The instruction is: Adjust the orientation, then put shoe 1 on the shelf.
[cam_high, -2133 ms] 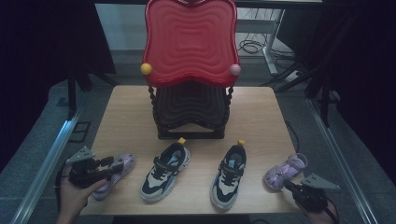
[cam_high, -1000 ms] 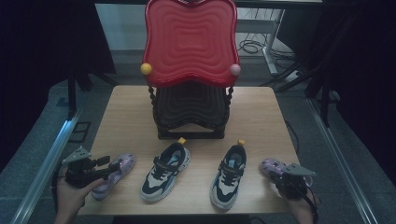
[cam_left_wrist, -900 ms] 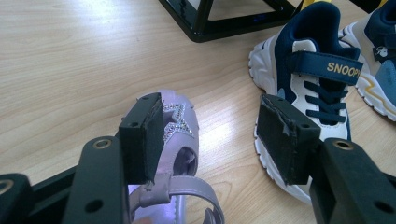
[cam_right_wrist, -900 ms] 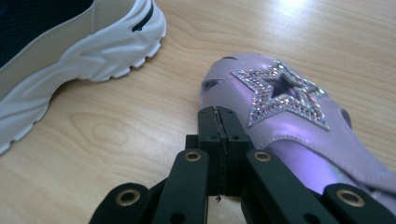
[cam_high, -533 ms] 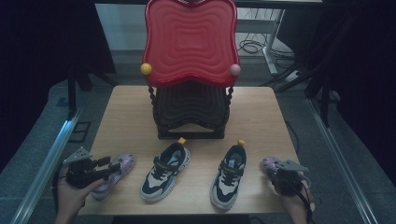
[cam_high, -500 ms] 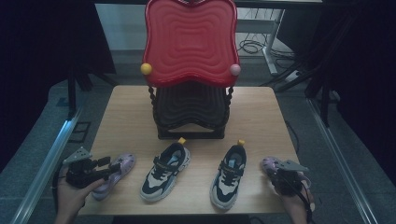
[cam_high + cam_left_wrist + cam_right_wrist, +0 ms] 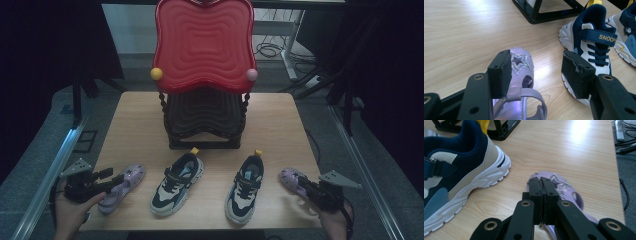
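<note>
Risk, judged: right gripper [image 7: 541, 185] is clenched on a thin edge of the right purple sandal [image 7: 564, 188], near the table's right front corner, so it may slip or swing if lifted.

Left gripper [image 7: 537, 72] is released, 1 pad touching the left purple sandal [image 7: 520, 65]; closing off-centre could skid it. Both sandals look soft and lilac; the left has a glitter star.

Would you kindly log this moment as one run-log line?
left tongs: open around left purple sandal | right tongs: shut over right purple sandal | sneakers: on table
</note>
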Demonstrator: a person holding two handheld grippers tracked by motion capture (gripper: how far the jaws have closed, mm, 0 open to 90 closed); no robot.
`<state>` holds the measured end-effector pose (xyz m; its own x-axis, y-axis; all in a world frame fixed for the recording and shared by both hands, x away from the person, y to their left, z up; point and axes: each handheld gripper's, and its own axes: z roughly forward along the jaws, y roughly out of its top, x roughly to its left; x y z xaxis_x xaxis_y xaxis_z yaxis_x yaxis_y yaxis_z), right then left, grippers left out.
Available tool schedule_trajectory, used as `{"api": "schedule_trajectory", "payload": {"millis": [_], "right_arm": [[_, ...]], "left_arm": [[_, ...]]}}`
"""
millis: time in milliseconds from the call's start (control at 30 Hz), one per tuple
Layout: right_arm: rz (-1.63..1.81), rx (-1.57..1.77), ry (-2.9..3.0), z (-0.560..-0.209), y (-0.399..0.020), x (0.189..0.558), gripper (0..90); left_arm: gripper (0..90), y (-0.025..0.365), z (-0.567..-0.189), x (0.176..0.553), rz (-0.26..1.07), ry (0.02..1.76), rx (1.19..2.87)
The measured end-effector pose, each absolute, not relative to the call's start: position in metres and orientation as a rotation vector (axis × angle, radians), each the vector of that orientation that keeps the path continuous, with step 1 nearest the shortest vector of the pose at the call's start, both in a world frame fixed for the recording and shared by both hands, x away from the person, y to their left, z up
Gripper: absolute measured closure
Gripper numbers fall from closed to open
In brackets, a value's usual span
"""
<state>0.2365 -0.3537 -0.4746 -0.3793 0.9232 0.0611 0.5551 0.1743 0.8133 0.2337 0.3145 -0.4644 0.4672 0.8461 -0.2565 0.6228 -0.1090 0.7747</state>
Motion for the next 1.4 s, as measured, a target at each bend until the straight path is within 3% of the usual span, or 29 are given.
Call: {"api": "schedule_trajectory", "payload": {"millis": [300, 500, 600, 1000, 1400], "right_arm": [[1.155, 1.384, 1.991, -0.472, -0.371, 0.222, 83.9], [1.144, 1.354, 2.009, -0.474, -0.373, 0.216, 63.4], [1.129, 1.344, 2.012, -0.474, -0.373, 0.214, 59.1], [1.145, 1.331, 2.014, -0.475, -0.386, 0.202, 53.2], [1.183, 1.362, 1.988, -0.482, -0.389, 0.206, 50.9]], "left_arm": [[41.2, 0.319, -0.462, 0.235, 0.315, 1.246, 1.812], [41.1, 0.323, -0.458, 0.231, 0.323, 1.25, 1.796], [41.1, 0.322, -0.456, 0.229, 0.328, 1.246, 1.797], [42.0, 0.327, -0.461, 0.212, 0.334, 1.251, 1.791], [49.7, 0.322, -0.461, 0.202, 0.296, 1.192, 1.85]]}}
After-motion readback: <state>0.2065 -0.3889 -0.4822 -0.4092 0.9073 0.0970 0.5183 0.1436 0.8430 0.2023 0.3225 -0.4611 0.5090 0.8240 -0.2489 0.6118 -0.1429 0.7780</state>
